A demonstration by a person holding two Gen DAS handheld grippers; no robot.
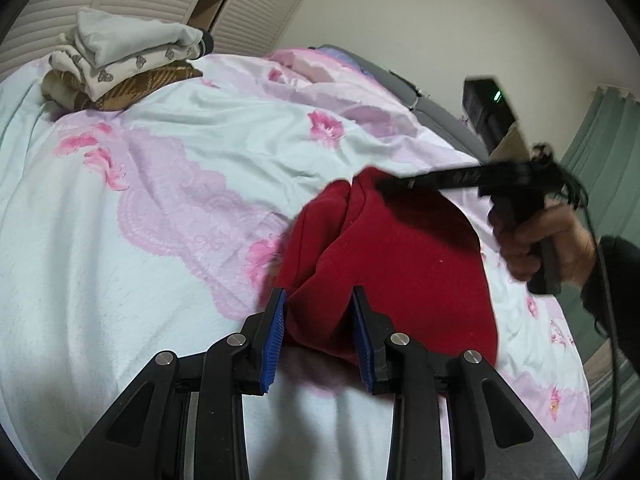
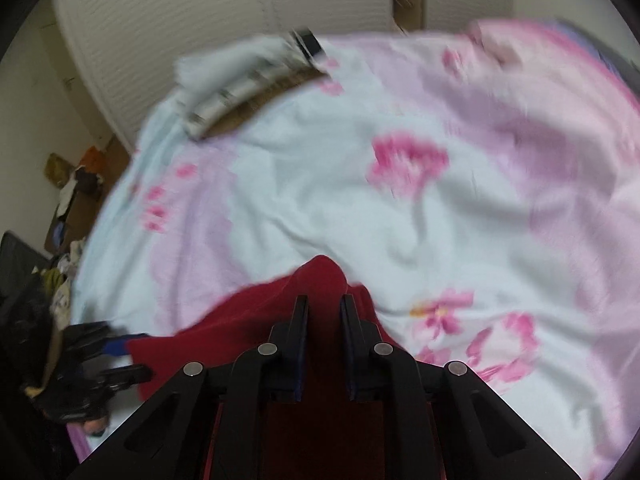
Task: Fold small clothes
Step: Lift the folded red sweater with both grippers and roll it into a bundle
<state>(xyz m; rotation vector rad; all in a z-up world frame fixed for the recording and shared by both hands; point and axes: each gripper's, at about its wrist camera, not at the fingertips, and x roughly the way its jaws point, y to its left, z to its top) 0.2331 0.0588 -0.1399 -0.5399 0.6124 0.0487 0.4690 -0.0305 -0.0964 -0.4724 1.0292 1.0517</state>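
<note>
A small red fleece garment (image 1: 404, 264) lies bunched on the floral bedsheet (image 1: 168, 184). My left gripper (image 1: 320, 300) sits at its near edge, and a fold of the red cloth fills the gap between the blue pads (image 1: 276, 332). My right gripper (image 1: 384, 186) comes in from the right, held by a hand (image 1: 548, 240), and pinches the far top edge. In the right wrist view, which is blurred by motion, the right gripper (image 2: 324, 304) holds the red garment (image 2: 280, 308) between narrowly spaced fingers. The left gripper (image 2: 120, 356) shows at lower left.
A stack of folded clothes (image 1: 120, 64) sits at the far left of the bed and also shows in the right wrist view (image 2: 240, 76). Slatted closet doors (image 1: 60, 4) stand behind. Clutter (image 2: 68, 200) lies on the floor left of the bed. A green curtain (image 1: 600, 144) hangs at right.
</note>
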